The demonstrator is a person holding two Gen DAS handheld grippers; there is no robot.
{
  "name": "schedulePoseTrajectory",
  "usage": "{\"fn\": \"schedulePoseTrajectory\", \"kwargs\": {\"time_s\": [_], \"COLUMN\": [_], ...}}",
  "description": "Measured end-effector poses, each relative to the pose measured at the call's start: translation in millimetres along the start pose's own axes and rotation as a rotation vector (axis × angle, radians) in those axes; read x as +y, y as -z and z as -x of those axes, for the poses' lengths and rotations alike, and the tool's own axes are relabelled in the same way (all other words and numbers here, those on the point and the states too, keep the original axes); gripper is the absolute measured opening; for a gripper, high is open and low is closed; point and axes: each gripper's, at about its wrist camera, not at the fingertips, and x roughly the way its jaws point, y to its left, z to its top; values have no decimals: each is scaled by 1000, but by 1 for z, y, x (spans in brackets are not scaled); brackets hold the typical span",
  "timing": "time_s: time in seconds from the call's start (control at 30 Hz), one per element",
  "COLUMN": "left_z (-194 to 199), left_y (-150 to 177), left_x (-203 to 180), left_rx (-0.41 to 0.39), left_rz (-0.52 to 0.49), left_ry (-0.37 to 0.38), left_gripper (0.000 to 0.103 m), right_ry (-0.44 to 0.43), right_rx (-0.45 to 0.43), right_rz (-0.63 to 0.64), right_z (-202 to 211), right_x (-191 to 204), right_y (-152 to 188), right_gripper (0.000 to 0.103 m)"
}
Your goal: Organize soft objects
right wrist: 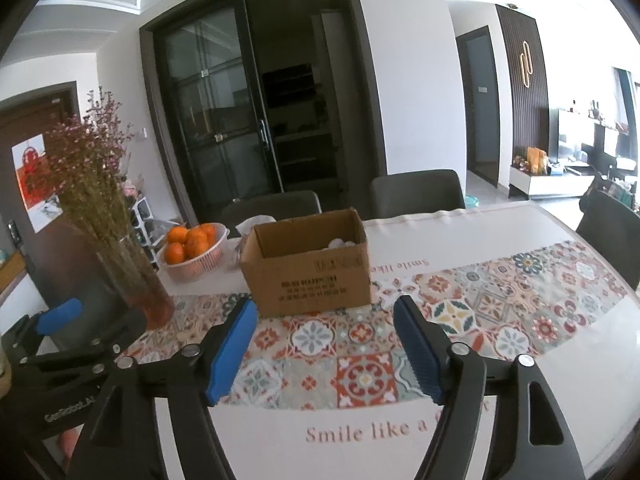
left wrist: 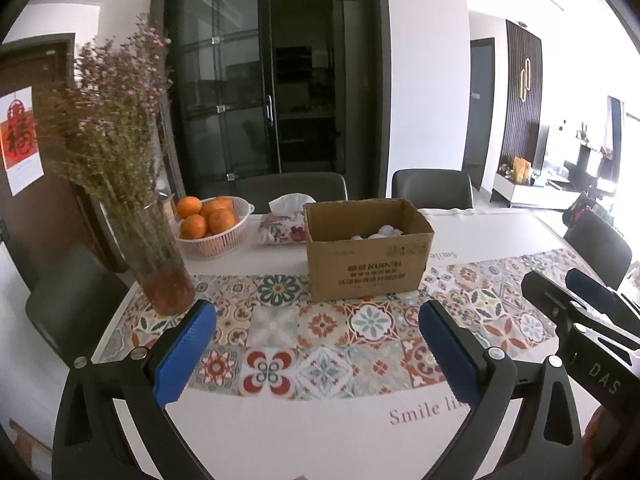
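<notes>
Blue-padded fingers (left wrist: 186, 356) of the left gripper (left wrist: 316, 354) fill the foreground of the left wrist view, spread wide with nothing between them, hovering above the tabletop (left wrist: 300, 432). From the right wrist view, the right gripper (right wrist: 326, 350) is likewise released, its fingers (right wrist: 418, 356) parted and empty over the patterned tile runner (right wrist: 360, 376). Each gripper also shows at the edge of the other's view, side by side and apart.

Across the white tabletop runs the runner, with the words "Smile like a" printed on the cloth nearer the cameras. Dark chairs (left wrist: 432, 188) stand along the far edge and at the ends.

On the runner's far edge sits an open cardboard box (left wrist: 366, 248), flaps up, printed text on its near face. Inside it lie white soft objects (left wrist: 378, 233), only their tops visible over the rim; how many there are cannot be told.

Left of the box, a tall glass vase (left wrist: 160, 256) holds dried pinkish flowers (left wrist: 112, 112). Behind the vase is a white basket (left wrist: 218, 238) of oranges (left wrist: 193, 226), and between basket and box lies a floral tissue pack (left wrist: 282, 230) with a white tissue sticking up, just beside the box's far left corner.
</notes>
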Motion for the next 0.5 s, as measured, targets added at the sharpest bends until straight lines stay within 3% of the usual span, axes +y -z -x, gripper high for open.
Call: {"fn": "schedulePoseTrajectory", "kwargs": {"time_s": [0.5], "left_z": [96], "left_y": [57], "left_x": [-21], "left_rx": [-63], "left_rz": [-33], "left_ry": [-41], "left_gripper": [103], "right_ry": [15], "right_rx": [-12], "right_rz": [30], "right_z": [89], "right_x": [-13], "right_y": [47], "right_gripper": [81]}}
